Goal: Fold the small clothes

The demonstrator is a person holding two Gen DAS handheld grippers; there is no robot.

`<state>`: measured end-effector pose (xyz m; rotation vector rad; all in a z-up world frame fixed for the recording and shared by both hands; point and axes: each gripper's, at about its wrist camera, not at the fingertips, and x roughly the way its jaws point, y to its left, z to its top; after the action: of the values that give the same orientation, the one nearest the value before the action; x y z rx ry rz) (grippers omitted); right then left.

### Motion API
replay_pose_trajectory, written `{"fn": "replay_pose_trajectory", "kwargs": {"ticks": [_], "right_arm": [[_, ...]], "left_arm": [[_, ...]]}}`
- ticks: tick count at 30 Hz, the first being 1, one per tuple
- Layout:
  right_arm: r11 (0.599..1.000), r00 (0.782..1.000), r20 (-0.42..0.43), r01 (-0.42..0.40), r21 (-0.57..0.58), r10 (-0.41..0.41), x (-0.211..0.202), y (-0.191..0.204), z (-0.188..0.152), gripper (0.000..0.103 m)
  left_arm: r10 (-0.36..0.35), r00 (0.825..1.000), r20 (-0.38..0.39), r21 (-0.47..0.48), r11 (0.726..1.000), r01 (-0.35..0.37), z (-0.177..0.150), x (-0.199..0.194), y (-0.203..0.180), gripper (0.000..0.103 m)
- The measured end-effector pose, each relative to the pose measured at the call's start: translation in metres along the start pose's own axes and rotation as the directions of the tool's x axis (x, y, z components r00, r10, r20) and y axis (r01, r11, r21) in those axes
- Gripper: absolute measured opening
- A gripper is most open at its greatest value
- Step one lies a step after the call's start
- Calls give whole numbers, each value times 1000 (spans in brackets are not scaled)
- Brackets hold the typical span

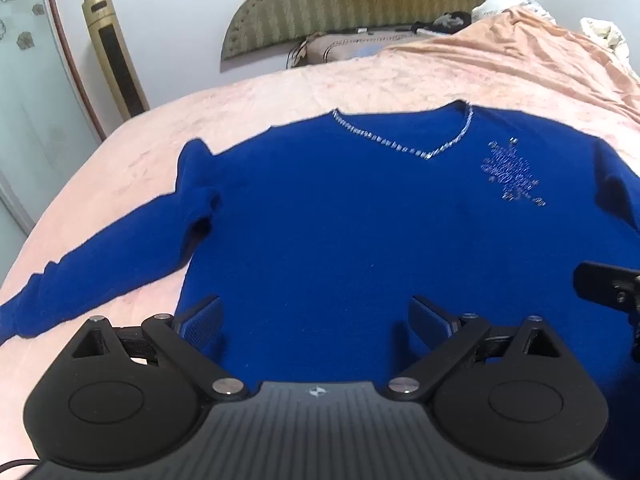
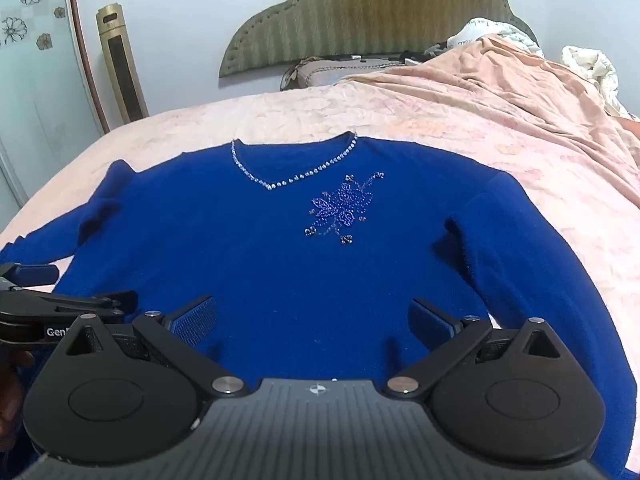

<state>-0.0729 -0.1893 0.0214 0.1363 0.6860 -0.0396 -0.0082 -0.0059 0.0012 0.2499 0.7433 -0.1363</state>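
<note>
A royal blue V-neck sweater (image 1: 340, 220) with a beaded neckline and a beaded flower on the chest lies flat, face up, on the pink bedspread; it also shows in the right wrist view (image 2: 280, 264). Its left sleeve (image 1: 100, 268) stretches out to the left, its right sleeve (image 2: 540, 280) runs down the right side. My left gripper (image 1: 316, 320) is open and empty above the sweater's lower left part. My right gripper (image 2: 314, 320) is open and empty above the lower right part. Each gripper shows at the edge of the other's view.
The pink bedspread (image 2: 480, 128) covers the bed, bunched up at the far right with white bedding (image 2: 592, 68). A green padded headboard (image 2: 360, 12) and a pillow (image 2: 332, 70) are at the back. A gold tower fan (image 2: 120, 64) stands left of the bed.
</note>
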Motion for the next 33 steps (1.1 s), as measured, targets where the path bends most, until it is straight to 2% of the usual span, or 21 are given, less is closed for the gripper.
{"fn": "replay_pose_trajectory", "kwargs": {"ticks": [8,20,27,33], "right_arm": [[999,999,35,33,-34,-32,-7,3,1,103],[990,995,57,85,-110,-79,-12,10,-2,103],[996,998,67,28,-81,-22,-19,3,-4,103],[995,996,75,52,-86,-46,-21,2,-6,103]], "left_arm": [[17,1000,11,21,1000,-18,2,-1,-8,99],[13,998,-55,-11,1000,-14,1,7,-9,99],[15,997,-70,-4,1000,-15,0,7,-13,99],[21,997,-70,11,1000,-21,0,7,-18,99]]}}
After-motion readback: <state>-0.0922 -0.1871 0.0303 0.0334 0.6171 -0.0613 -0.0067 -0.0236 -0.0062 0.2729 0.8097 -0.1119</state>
